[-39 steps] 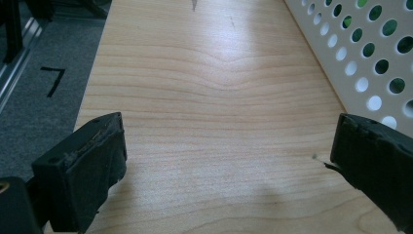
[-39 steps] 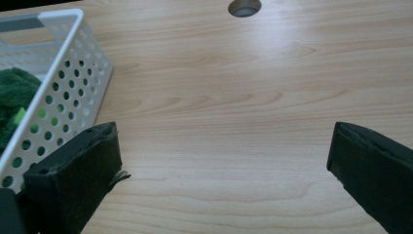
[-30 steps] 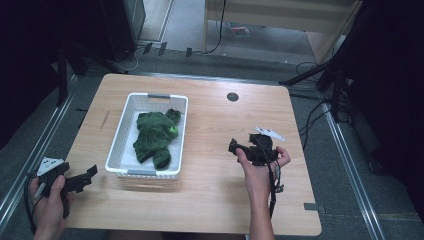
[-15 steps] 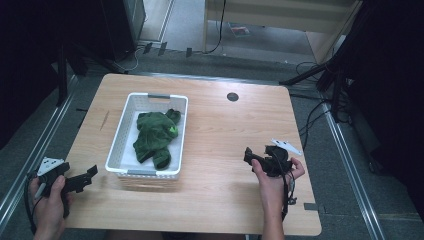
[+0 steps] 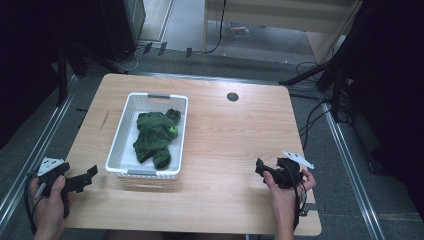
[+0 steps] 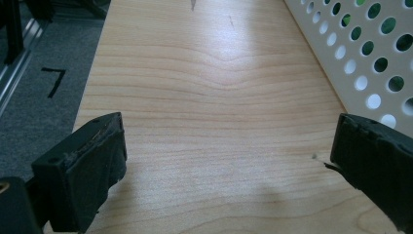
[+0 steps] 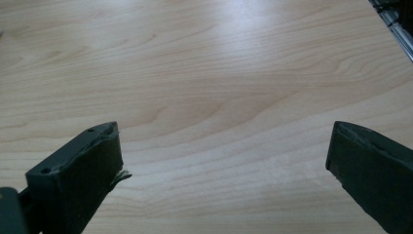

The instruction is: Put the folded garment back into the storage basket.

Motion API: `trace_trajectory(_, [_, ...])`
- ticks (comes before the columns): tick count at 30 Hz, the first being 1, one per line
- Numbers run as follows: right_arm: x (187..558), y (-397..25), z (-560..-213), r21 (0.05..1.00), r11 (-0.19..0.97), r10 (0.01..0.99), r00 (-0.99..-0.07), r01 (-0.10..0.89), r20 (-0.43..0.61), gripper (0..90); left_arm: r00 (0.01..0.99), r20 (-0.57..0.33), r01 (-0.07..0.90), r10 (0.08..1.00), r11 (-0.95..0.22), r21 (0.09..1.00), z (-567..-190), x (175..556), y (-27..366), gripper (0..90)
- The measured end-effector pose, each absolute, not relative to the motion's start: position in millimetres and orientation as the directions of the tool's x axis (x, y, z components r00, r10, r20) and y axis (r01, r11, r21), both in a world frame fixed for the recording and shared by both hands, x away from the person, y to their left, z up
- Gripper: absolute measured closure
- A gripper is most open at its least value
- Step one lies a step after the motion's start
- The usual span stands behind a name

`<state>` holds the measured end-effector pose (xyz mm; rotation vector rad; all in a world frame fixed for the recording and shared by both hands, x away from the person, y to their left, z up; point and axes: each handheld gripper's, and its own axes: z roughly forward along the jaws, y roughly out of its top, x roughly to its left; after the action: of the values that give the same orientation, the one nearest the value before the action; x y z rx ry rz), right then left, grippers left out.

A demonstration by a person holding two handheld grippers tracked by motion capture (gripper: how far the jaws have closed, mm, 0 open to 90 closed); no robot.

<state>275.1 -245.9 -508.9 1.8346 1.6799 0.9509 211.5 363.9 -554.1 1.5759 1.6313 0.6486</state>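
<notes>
A white perforated basket [image 5: 123,136] stands left of the table's middle, and a crumpled dark green garment [image 5: 155,135] lies inside it. My left gripper [image 5: 86,177] is held at the table's near left corner, just left of the basket's front end. In the left gripper view the left gripper [image 6: 229,168] is open over bare wood, with the basket's wall [image 6: 370,58] at the upper right. My right gripper [image 5: 264,169] hovers near the front right of the table. Its jaws stand wide apart in the right gripper view, where the right gripper [image 7: 224,161] is open above bare wood.
The wooden table [image 5: 225,130] has a round cable hole [image 5: 232,96] at the back. Metal rails [image 5: 350,165] run along both sides, and cables [image 5: 310,120] lie on the floor at the right. A black mark [image 6: 52,80] is on the floor left of the table.
My right gripper has drawn back toward the near right edge of the table. The left gripper, the basket and the garment have stayed put.
</notes>
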Motion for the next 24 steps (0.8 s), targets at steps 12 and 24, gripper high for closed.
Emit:
trace_trajectory(12, [256, -271, -522, 0.750, -0.140, 0.984, 0.004, 0.646, 0.180, 0.3, 0.053, -0.172, 0.596, 0.984, 0.107, 0.796, -554, 211, 364, 0.7])
trace_trajectory(24, [238, -292, -528, 0.745, -0.152, 0.983, 0.020, 0.650, 0.182, 0.9, 0.049, -0.164, 0.595, 0.985, 0.103, 0.797, -554, 211, 363, 0.7])
